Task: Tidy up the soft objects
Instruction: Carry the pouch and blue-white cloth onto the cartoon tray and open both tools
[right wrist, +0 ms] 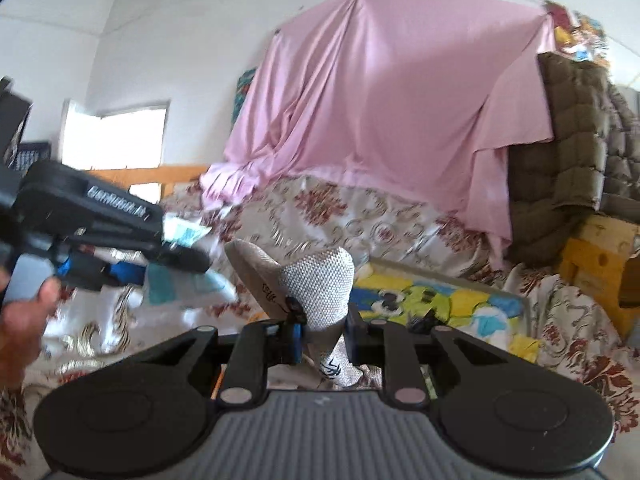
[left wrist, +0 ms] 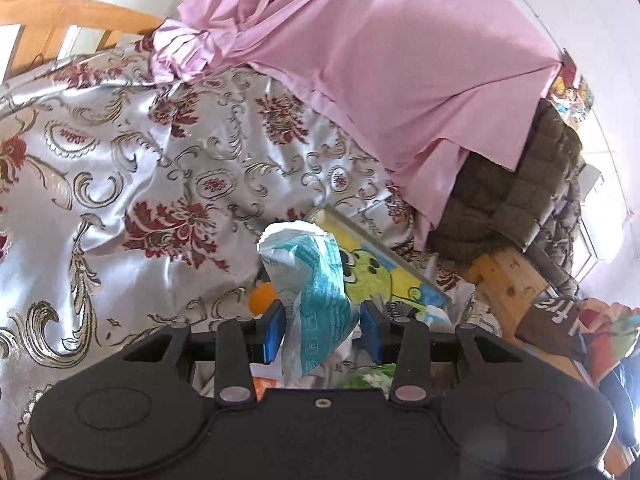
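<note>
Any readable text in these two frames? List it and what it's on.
Nothing reads cleanly.
Left gripper body: raised white brand lettering, too blurred to quote.
White-and-teal packet in the left jaws: teal print and small icons, too small to read.
Grey mesh shoe in the right jaws: dark script on the insole and a dark logo low on the fabric, unreadable.
Brown item at the right edge of the left wrist view: white characters, upside down, illegible.

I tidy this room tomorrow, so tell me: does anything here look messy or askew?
Yes. The pink sheet hangs unevenly, pinned at the wall and bunched at its lower left corner. The patterned bedspread is rumpled. A cartoon picture box lies tilted among the folds.
</note>
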